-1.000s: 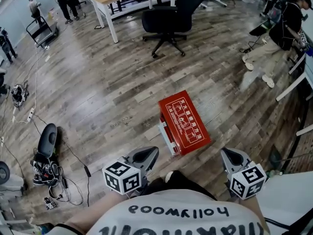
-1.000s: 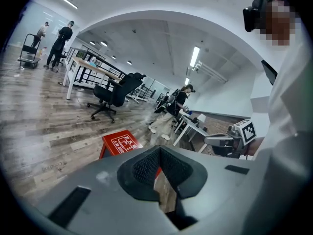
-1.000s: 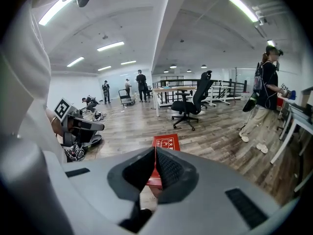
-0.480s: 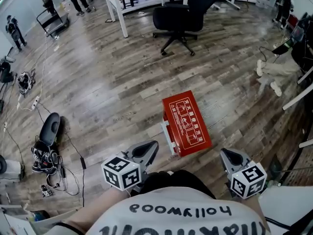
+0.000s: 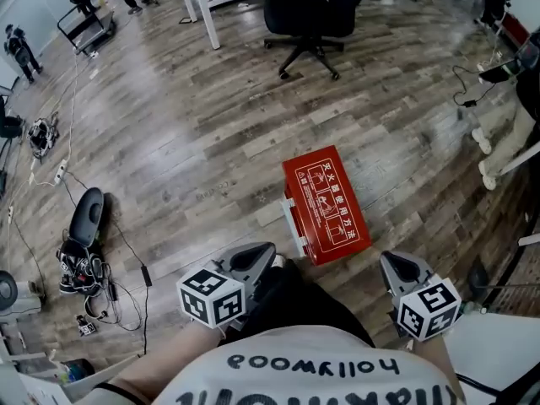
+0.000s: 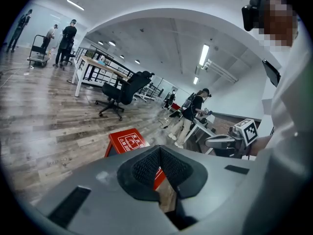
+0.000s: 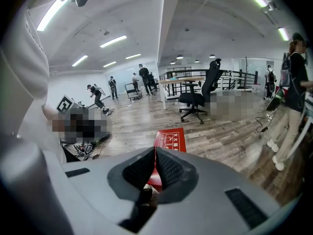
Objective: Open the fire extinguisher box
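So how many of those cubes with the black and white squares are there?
2. The left cube rides on the left gripper, the right cube on the right gripper. No more show.

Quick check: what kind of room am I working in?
Likely an open office or lab workspace: wood-plank floor, a black swivel office chair and tangled cables lying loose on the floor.

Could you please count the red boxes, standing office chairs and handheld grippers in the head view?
Red metal fire extinguisher box: 1
Black swivel office chair: 1
Grey two-jaw grippers: 2, the left gripper and the right gripper
Total: 4
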The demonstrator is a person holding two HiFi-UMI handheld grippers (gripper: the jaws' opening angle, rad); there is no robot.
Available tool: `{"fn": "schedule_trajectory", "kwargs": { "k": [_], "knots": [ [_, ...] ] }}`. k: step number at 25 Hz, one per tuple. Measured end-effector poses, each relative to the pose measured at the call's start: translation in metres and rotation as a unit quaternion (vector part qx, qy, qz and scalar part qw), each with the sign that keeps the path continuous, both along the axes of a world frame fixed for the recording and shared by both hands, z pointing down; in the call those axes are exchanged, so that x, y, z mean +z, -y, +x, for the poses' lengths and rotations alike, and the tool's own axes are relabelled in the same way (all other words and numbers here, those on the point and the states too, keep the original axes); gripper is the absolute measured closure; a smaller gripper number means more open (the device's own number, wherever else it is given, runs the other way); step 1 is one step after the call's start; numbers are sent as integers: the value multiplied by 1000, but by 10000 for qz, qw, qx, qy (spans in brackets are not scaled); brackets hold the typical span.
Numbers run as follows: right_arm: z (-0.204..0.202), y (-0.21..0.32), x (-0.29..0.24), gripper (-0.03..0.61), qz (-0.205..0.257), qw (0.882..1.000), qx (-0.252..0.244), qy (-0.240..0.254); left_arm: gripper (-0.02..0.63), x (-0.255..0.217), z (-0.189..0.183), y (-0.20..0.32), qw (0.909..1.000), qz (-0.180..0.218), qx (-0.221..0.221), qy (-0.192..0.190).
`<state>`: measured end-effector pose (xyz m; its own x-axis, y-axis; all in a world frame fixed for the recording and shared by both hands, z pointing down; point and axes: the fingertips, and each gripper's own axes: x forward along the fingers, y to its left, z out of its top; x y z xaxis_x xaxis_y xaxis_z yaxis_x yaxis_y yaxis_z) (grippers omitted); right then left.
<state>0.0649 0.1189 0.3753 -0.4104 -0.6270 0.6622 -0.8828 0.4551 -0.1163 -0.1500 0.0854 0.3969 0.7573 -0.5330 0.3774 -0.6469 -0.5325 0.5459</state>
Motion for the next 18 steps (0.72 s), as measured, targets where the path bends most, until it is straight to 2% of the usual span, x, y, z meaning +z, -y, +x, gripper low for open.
{"fn": "schedule_trajectory", "kwargs": {
  "k": [6, 9, 12, 18],
  "knots": [
    [-2, 9, 16, 568, -352, 9994, 37, -17, 607, 8, 4, 23, 9998, -120, 153, -63],
    [-15, 12, 25, 568, -570, 9983, -114, -40, 607, 15, -2, 33, 9995, -220, 205, -89],
    [-27, 19, 28, 568, -710, 9971, -248, -133, 607, 24, -5, 43, 9988, -394, 222, -184],
    [-44, 43, 44, 568, -922, 9957, -109, -71, 607, 54, -5, 48, 9948, -793, 532, -341]
  ]
}}
